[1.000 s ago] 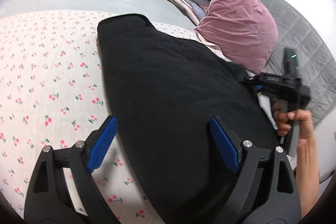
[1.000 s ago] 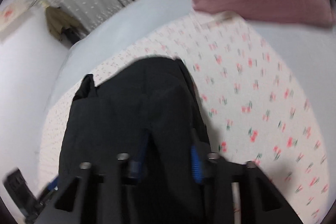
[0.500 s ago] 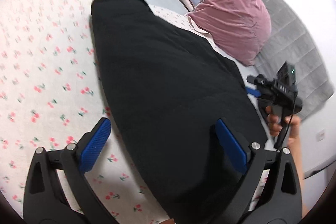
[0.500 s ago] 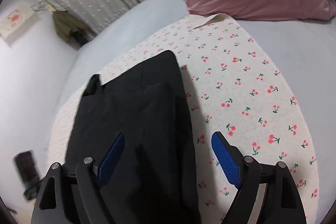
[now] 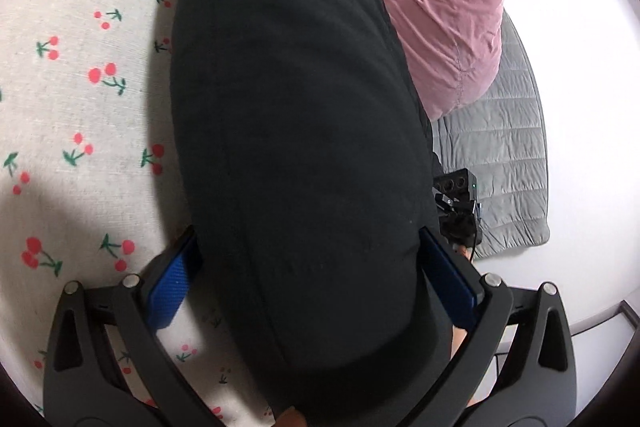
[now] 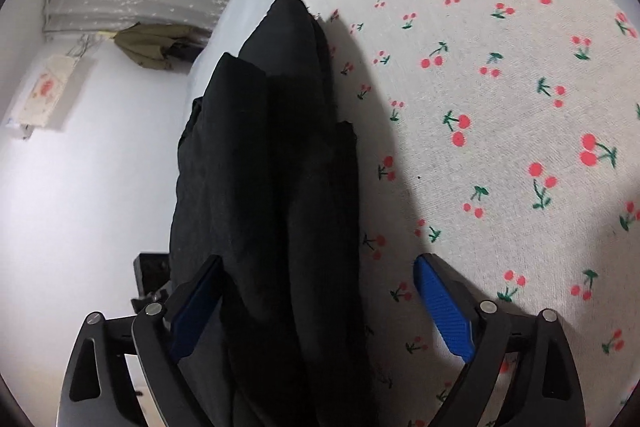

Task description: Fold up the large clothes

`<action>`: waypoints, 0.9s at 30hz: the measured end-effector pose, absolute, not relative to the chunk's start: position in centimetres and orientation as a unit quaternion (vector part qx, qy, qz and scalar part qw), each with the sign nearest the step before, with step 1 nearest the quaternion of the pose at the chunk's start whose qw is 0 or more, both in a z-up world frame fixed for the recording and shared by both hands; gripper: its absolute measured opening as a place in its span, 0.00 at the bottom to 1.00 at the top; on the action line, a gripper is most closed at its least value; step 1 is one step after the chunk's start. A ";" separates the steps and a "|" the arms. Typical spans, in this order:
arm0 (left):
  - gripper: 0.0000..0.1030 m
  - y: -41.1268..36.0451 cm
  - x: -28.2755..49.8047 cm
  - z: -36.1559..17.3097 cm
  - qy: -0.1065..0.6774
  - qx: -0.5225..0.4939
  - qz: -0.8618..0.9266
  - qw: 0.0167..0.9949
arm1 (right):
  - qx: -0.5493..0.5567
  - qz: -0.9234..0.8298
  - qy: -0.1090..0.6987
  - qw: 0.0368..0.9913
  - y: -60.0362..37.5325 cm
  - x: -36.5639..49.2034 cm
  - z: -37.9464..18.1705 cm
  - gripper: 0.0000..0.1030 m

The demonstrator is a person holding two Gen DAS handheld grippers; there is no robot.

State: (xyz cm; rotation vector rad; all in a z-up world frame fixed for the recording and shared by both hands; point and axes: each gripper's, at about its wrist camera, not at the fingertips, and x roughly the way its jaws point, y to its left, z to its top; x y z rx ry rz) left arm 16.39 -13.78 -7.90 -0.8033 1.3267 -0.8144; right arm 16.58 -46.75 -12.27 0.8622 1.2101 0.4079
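On the bed, over the cherry-print sheet [image 5: 80, 99], lies the black garment [image 5: 296, 131], already doubled into a long narrow strip that runs away from the person, with the pink cushion [image 5: 448, 39] just beside its far right edge. The left gripper [image 5: 308, 275] is low over the garment's near end, its jaws opening to their widest, the blue pads straddling the full width of the strip without pressing on it. The right gripper [image 6: 316, 303] is over the garment's right edge, its jaws also opening; the left pad sits over the stacked black layers, the right pad over bare sheet, and nothing is pinched. From the pink cushion's side the garment shows as several soft layers with loose stepped edges [image 6: 344, 131]. It looks like a thick, limp knit or fleece: light enough to lift, but floppy, likely to sag and slide open if taken by one layer alone. The better hold, I judge, is at the near corners, each gripper biting through all the layers together close to the edge, so the fold carries over evenly toward the cushion end without the stack slipping apart.
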 end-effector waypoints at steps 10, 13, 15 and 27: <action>1.00 -14.6 17.2 -7.8 0.560 -0.358 -0.347 0.662 | 0.310 0.236 0.553 0.736 -42.8 18.2 -11.5 1.00; 0.99 -14.4 17.1 -7.8 0.549 -0.365 -0.349 0.666 | 0.315 0.245 0.547 0.736 -42.4 18.6 -11.6 0.95; 0.97 -14.1 17.0 -7.8 0.544 -0.370 -0.340 0.671 | 0.324 0.253 0.542 0.733 -42.2 18.5 -11.7 0.76; 0.76 -12.0 15.3 -4.7 0.509 -0.377 -0.321 0.704 | 0.278 0.252 0.497 0.782 -37.6 16.1 -5.8 0.46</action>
